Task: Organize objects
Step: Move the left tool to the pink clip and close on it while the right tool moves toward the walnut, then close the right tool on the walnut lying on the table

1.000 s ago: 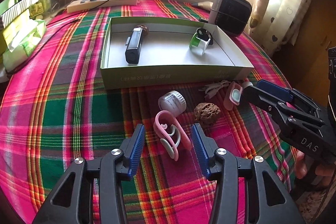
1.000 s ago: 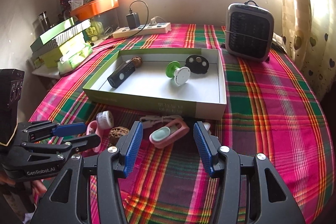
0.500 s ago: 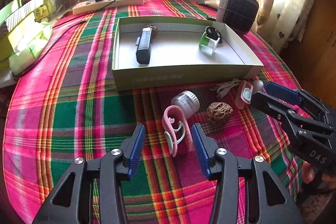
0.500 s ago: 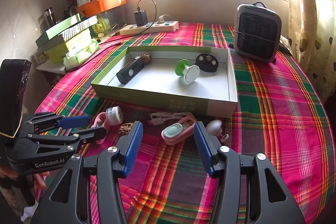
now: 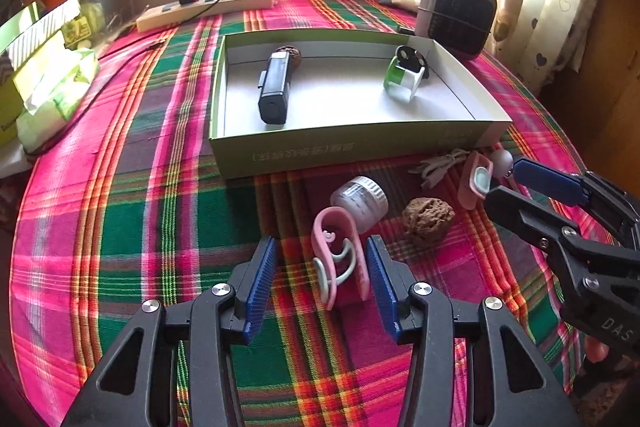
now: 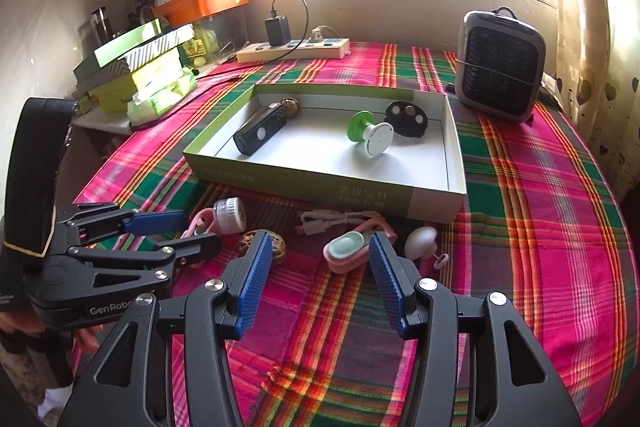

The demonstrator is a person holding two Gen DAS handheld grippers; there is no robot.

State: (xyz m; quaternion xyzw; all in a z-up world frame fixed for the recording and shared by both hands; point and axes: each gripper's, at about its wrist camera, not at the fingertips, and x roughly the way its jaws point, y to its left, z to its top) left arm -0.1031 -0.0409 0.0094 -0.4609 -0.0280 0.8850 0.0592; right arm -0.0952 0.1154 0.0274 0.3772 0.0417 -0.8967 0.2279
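Item, nearest: left gripper (image 5: 322,277), jaws apart, straddling a pink clip (image 5: 340,259) that stands on edge on the plaid cloth of the counter (image 5: 120,227); its right pad sits just beside the clip, contact not certain.

Item: right gripper (image 6: 316,277), jaws apart, nothing clamped; a pink case with a pale green oval (image 6: 348,253) lies at the jaw tips, close against the right pad.

Item, loose on the cloth beyond the jaws in the right wrist view: walnut (image 6: 262,245) at 10 o'clock of the case; clear jar with ribbed white cap (image 6: 230,215), lying on its side, farther at 10 o'clock; coiled white cable (image 6: 332,217) at 12 o'clock; white rounded piece (image 6: 420,239) at 3 o'clock.

Item, farther: shallow green-sided box (image 6: 320,183), open, holding a black oblong device (image 6: 260,133), a second walnut (image 6: 290,105), a green-and-white spool (image 6: 370,133) and a black disc (image 6: 406,119).

Item, farthest: grey heater (image 6: 502,65) at 1 o'clock of the box; power strip (image 6: 294,49) with black charger at 11 o'clock.
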